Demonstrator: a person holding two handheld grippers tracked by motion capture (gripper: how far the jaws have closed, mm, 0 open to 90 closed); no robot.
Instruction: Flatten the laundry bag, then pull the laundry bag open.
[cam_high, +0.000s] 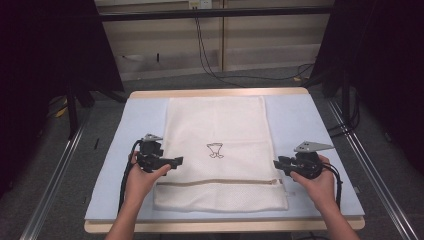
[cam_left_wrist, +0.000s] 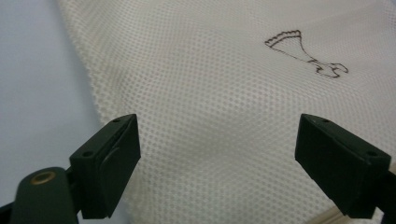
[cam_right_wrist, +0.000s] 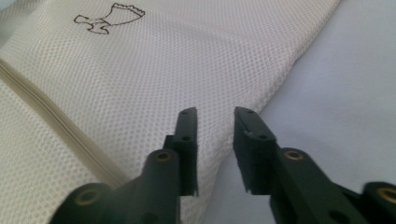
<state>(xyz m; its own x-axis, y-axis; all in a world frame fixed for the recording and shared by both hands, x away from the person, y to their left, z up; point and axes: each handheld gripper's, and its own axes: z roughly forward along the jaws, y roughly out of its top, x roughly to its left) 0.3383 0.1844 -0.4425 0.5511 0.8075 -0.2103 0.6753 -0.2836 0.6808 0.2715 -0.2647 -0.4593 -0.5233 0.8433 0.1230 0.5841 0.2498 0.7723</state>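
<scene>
Fingers (cam_left_wrist: 109, 170) over blue-covered table (cam_high: 140, 112)

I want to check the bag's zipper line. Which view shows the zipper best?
The high view: the zipper runs as one full line across the mesh bag, near its front end. The right gripper view catches a slanted stretch of it at the left. The left gripper view has just a sliver at the bottom right.
</scene>
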